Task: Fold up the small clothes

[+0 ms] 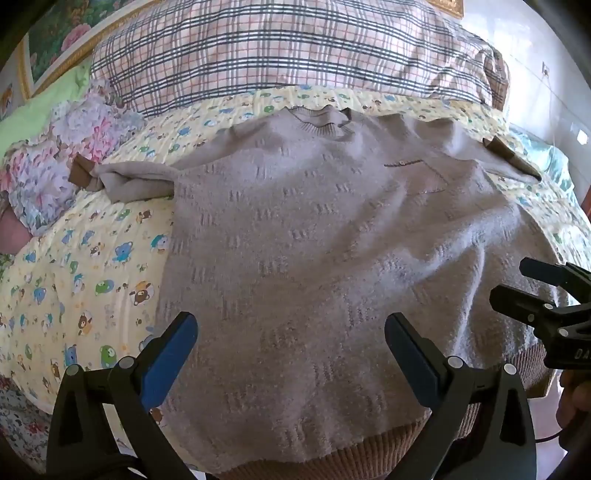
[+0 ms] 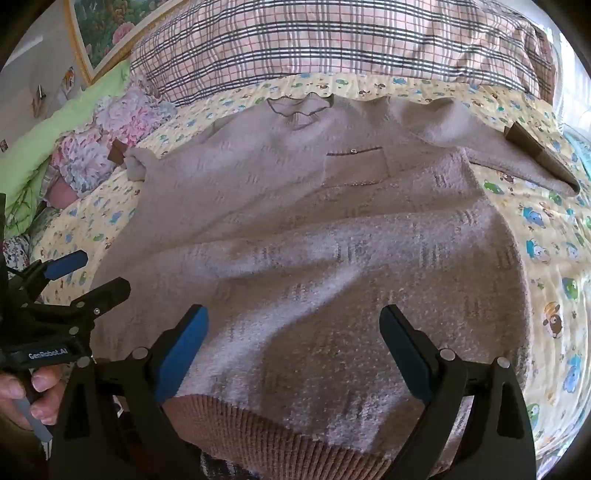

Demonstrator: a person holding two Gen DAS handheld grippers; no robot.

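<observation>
Grey-beige knit sweater (image 1: 314, 229) lies spread flat, sleeves out.

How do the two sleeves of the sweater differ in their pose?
The left sleeve is bunched and crumpled, its brown cuff resting against the floral cloth. The right sleeve lies fairly straight and flat, its cuff pointing outward over the cartoon-print sheet. Both are beige with a darker brown cuff.

Sweater (image 1: 314, 229) near hem cut off by bottom edge, partly behind tongs' arms. Right tongs (image 1: 517, 284) cropped at frame edge. Framed picture (image 2: 110, 33) mostly cropped.
</observation>
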